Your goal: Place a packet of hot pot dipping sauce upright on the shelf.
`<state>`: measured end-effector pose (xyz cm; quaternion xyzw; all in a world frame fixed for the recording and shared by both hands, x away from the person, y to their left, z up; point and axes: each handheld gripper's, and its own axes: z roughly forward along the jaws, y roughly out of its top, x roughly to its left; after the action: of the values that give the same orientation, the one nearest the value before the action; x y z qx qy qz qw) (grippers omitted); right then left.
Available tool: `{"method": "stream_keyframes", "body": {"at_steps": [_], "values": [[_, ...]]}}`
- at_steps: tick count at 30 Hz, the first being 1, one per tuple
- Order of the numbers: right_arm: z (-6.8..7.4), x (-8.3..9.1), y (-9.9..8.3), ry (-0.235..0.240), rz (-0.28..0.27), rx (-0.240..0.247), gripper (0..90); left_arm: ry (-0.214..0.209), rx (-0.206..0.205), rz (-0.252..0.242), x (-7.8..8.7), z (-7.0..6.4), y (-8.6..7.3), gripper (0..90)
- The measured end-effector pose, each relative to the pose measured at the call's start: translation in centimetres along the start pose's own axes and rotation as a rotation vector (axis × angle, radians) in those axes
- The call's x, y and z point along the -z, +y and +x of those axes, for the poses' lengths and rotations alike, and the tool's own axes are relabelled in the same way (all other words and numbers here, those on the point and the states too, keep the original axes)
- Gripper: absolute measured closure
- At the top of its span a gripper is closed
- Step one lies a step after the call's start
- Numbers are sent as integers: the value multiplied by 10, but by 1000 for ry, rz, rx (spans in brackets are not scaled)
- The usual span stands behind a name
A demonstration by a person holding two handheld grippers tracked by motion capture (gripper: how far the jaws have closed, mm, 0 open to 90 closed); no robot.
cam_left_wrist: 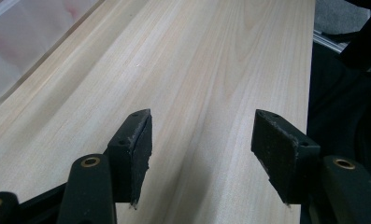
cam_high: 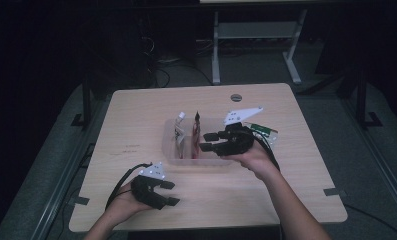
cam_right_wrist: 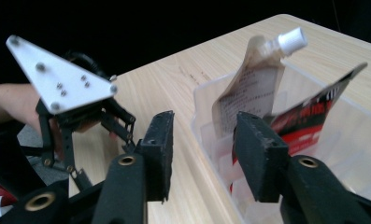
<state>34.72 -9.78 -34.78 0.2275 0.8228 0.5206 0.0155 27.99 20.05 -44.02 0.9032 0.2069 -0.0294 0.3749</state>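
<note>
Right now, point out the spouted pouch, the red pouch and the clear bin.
spouted pouch (cam_right_wrist: 248,93), right gripper view, printed front below the white cap
red pouch (cam_right_wrist: 314,109), right gripper view, red printed face
clear bin (cam_right_wrist: 206,100), right gripper view, near wall

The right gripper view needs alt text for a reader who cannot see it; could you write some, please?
The right gripper, open and empty, points at the near wall of a clear bin on a table. A spout pouch and a red packet stand in the bin; the left gripper is beyond.
</note>
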Motion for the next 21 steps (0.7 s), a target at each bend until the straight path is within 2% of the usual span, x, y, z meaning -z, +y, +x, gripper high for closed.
{"method": "stream_keyframes", "body": {"at_steps": [7, 8, 11, 13, 14, 17, 19, 21], "values": [[12, 12, -20, -18, 43, 12, 438, 3, 0, -5, 1, 0, 0, 376], [15, 16, -29, -30, 53, 14, 437, 2, 0, -1, 1, 0, 0, 371], [18, 19, -38, -34, 69, 15, 435, 7, -2, -4, 1, 0, 0, 369], [20, 24, -51, -40, 87, 21, 427, 6, 4, -8, 3, 0, -1, 368], [22, 26, -55, -42, 94, 8, 423, 9, 5, -9, 3, 0, -1, 364], [22, 30, -62, -54, 97, 23, 418, 15, 6, -11, 4, -1, -1, 359], [25, 37, -68, -64, 102, 12, 414, 19, -6, -9, 5, -2, 0, 353], [26, 46, -76, -85, 96, 24, 413, 25, -10, 0, 6, -4, 2, 338]]}}
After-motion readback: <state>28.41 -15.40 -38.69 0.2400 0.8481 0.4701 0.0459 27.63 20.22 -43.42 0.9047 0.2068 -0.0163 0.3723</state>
